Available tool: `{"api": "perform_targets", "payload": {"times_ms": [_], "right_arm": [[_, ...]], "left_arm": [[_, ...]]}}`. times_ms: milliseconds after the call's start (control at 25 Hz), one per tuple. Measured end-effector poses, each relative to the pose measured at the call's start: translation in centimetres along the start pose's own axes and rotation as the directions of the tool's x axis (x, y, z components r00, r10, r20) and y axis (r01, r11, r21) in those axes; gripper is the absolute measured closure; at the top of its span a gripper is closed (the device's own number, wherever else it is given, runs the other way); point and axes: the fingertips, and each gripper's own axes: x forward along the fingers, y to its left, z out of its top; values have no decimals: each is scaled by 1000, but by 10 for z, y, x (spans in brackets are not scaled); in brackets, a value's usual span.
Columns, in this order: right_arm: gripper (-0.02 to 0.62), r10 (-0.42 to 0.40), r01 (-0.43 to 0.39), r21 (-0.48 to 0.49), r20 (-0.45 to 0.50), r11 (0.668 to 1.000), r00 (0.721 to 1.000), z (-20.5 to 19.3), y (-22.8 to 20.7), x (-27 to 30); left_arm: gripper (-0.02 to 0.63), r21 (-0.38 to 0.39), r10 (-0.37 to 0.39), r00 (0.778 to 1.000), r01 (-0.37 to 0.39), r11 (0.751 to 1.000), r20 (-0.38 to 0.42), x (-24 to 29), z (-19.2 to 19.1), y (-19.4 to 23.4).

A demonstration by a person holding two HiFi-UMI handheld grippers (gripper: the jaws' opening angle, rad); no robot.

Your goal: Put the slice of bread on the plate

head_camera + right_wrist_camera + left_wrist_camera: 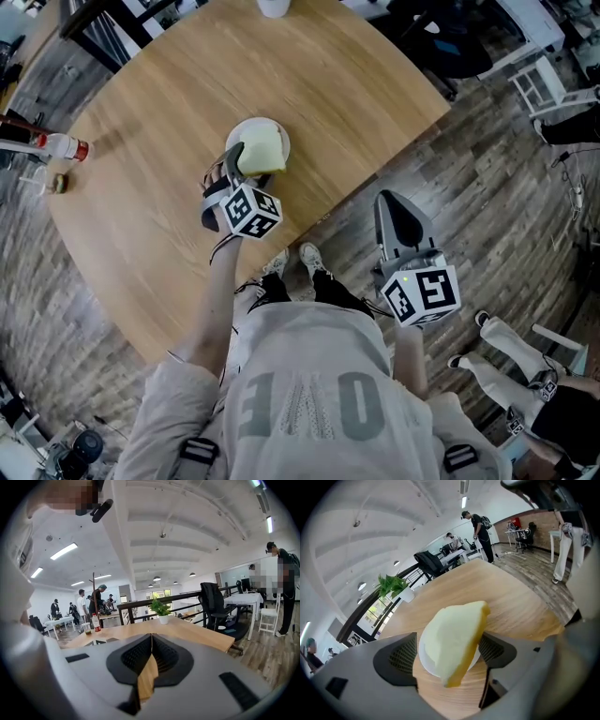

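Observation:
A pale slice of bread [261,150] with a yellow crust stands tilted on a small white plate [258,124] on the round wooden table [169,112]. My left gripper [246,167] reaches over the plate's near side. In the left gripper view the bread [452,641] stands between wide jaws, its lower edge on the plate [424,654]. A clear gap separates it from the left pad [403,656]; it lies close to the right pad [494,648]. My right gripper [394,199] hangs off the table over the floor, its pads pressed together with nothing between them [151,656].
A red-capped bottle [66,145] stands at the table's left edge and a white pot [274,7] at its far edge. White chairs [544,80] stand on the wooden floor at right. The table's near edge runs just in front of my feet [309,258].

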Motion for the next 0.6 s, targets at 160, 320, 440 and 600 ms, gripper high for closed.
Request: {"api": "perform_targets", "payload": {"times_ms": [160, 320, 440, 600], "right_arm": [[577, 7, -7, -11, -16, 1000, 1000, -3, 5, 1], [577, 13, -13, 8, -18, 1000, 1000, -3, 7, 1], [577, 13, -13, 16, -12, 1000, 1000, -1, 7, 2], [577, 19, -19, 21, -5, 1000, 1000, 1, 9, 4]], "left_arm": [[132, -4, -49, 999, 49, 999, -19, 4, 0, 6], [94, -52, -126, 992, 125, 991, -10, 0, 3, 6], [94, -253, -182, 982, 187, 949, 47, -1, 4, 6], [94, -436, -177, 979, 205, 876, 104, -2, 1, 13]]}}
